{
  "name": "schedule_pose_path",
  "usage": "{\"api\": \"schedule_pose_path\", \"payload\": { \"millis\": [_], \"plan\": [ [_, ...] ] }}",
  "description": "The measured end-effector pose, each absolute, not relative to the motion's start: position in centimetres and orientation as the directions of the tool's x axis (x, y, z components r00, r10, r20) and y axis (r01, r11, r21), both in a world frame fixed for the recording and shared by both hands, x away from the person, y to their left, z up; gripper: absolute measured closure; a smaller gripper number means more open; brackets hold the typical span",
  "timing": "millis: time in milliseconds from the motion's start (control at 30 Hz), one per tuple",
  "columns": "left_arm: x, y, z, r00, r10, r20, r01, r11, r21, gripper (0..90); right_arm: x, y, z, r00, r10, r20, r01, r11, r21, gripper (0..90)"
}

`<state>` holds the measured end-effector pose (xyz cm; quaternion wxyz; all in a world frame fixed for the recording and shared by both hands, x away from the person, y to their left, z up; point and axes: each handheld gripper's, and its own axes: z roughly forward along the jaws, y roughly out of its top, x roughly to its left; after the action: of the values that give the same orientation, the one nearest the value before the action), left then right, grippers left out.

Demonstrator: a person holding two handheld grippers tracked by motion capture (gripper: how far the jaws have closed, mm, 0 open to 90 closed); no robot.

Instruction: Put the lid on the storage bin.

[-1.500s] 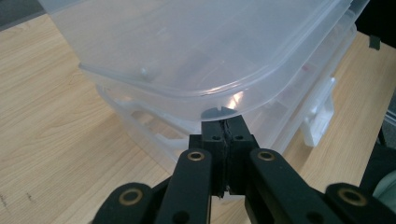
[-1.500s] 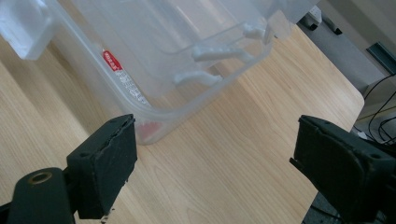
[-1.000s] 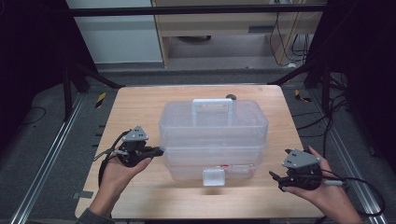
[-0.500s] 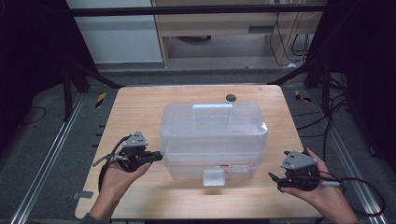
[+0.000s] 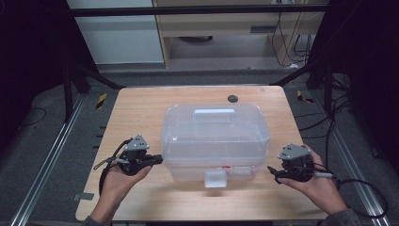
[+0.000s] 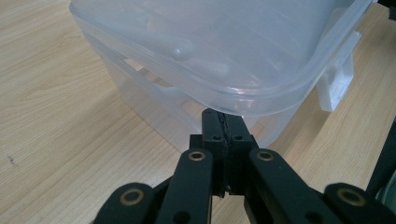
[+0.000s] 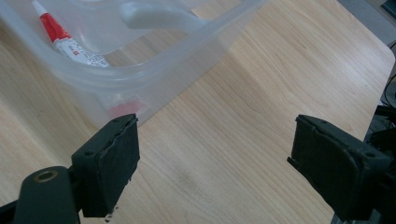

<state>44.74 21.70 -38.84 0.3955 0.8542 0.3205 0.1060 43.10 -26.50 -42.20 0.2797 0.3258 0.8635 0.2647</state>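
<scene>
On the wooden table (image 5: 141, 108) a clear plastic box (image 5: 215, 141) sits at the middle, lid on, white latch (image 5: 213, 179) facing the person. Left gripper (image 5: 153, 160), jaws pressed together with nothing between them, has its tip tucked just under the lid's rim (image 6: 261, 105) at the box's left side. Right gripper (image 5: 275, 172) hovers near the right end, jaws spread wide and empty. A red-and-white tube (image 7: 65, 39) lies inside. Judging by this, the lid is being pried open; next would call for lifting at the rim while the right steadies the box, latch freed first
</scene>
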Motion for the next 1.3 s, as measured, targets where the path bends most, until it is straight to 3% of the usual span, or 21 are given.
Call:
{"api": "schedule_pose_path", "payload": {
  "millis": [367, 500, 667, 1000, 1300],
  "plan": [
    [44.4, 22.6, -38.9, 0.754, 0.654, -0.055, 0.463, -0.471, 0.751, 89.4, 44.0, -26.9, -42.9, -0.610, 0.733, -0.302, 0.435, 0.628, 0.645, 15.6],
    [45.5, 24.9, -38.0, 0.690, 0.722, 0.046, 0.460, -0.486, 0.743, 89.4, 45.1, -27.8, -42.7, -0.590, 0.753, -0.292, 0.458, 0.610, 0.647, 16.3],
    [47.8, 26.4, -37.8, 0.652, 0.755, 0.079, 0.481, -0.491, 0.726, 89.7, 47.3, -28.9, -42.1, -0.548, 0.788, -0.282, 0.491, 0.575, 0.654, 16.5],
    [52.8, 26.8, -37.4, 0.611, 0.788, 0.079, 0.501, -0.462, 0.732, 89.9, 51.3, -30.7, -41.0, -0.437, 0.872, -0.221, 0.552, 0.454, 0.700, 16.8],
    [55.7, 26.6, -39.1, 0.576, 0.816, 0.047, 0.542, -0.425, 0.725, 89.8, 55.4, -31.2, -42.2, -0.374, 0.918, -0.128, 0.637, 0.355, 0.684, 16.8]
  ]
}}
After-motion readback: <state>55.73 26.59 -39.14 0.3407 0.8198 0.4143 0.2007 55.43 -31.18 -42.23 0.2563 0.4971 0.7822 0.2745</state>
